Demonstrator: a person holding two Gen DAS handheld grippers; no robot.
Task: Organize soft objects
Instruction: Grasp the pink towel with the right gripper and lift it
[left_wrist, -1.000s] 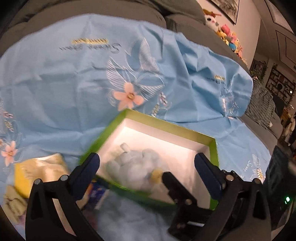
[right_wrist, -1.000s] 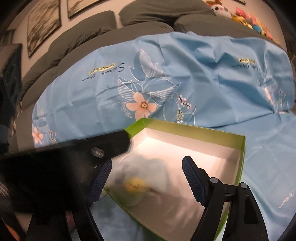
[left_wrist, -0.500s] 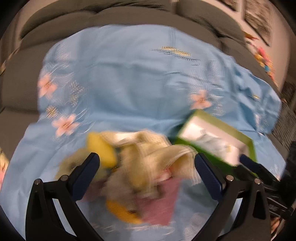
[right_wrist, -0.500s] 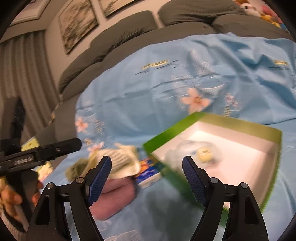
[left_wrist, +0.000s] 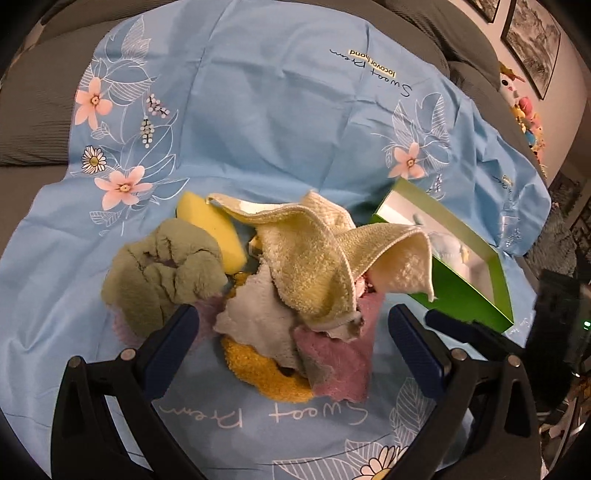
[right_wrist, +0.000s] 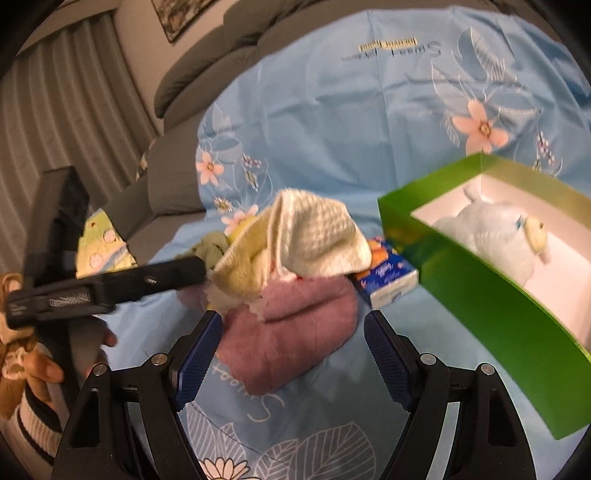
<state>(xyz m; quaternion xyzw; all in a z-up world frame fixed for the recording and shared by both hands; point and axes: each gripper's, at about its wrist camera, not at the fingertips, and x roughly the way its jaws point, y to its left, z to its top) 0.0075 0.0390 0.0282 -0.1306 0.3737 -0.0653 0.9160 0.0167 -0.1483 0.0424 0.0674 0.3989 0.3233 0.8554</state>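
Both grippers have swung away from the green box (right_wrist: 480, 295) to the heap of cloths (left_wrist: 295, 280) mid-sheet (left_wrist: 258, 110), left gripper (left_wrist: 291, 347) and right gripper (right_wrist: 291, 354) gaping wide and empty, likely choosing 1 cloth to pinch and box next.

Grey sofa (left_wrist: 33, 110) draped with light-blue flowered sheet (left_wrist: 277, 110). Lying on sheet: heap of soft cloths (left_wrist: 295, 273), with green cloth (left_wrist: 159, 273), yellow sponge (left_wrist: 214, 229), pink towel (right_wrist: 291, 325) and orange cloth (left_wrist: 258, 365). Tissue pack (right_wrist: 388, 280) just beside heap. Open green box (right_wrist: 480, 295) beside pack, pale-blue plush toy (right_wrist: 491, 236) inside.
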